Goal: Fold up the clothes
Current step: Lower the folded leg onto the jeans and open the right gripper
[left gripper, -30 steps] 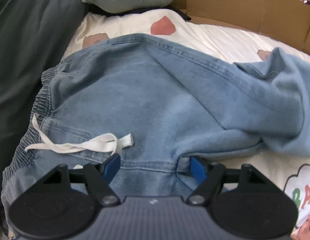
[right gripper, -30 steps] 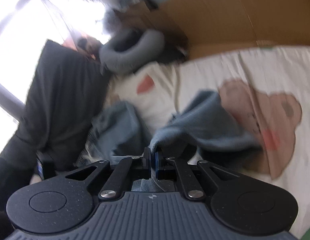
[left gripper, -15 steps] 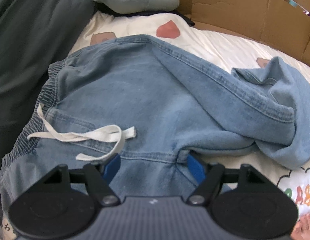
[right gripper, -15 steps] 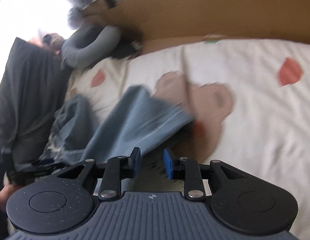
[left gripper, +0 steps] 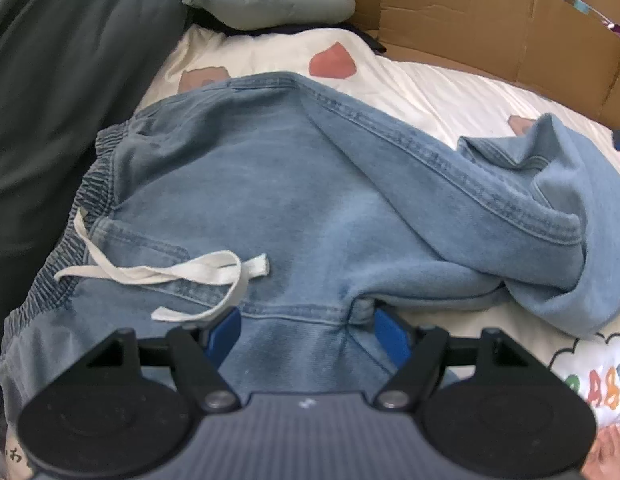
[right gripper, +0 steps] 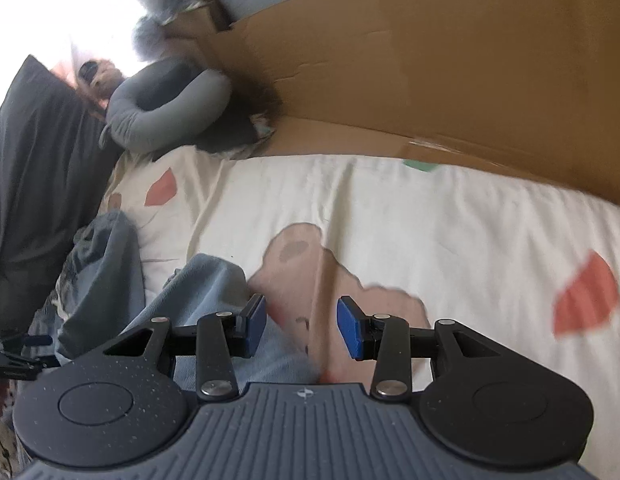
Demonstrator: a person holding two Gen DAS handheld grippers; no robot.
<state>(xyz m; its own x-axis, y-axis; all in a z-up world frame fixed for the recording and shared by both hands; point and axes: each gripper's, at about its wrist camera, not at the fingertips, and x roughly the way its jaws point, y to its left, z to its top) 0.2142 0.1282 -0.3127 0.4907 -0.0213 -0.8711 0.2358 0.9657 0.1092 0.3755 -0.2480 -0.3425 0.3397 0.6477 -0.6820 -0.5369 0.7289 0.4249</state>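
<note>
Cream printed bedding [right gripper: 390, 208] carries the denim trousers [left gripper: 269, 208], one leg doubled back but bunched, so folding looks barely begun. Ahead of the left gripper [left gripper: 305, 330] they lie between its wide jaws, unpinched; the right gripper [right gripper: 301, 326] is opening, the leg end just left of it.

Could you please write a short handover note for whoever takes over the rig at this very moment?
Left claw: open wide, its pads on either side of the denim shorts near the crotch seam, not pinching.
Right claw: jaws opening, nothing between them; the leg hem lies just to its left.
Shorts lie on the printed sheet, white drawstring loose on top, one leg bunched over itself.
Done: leg released. Left: flatten that leg, then fold the shorts.
</note>
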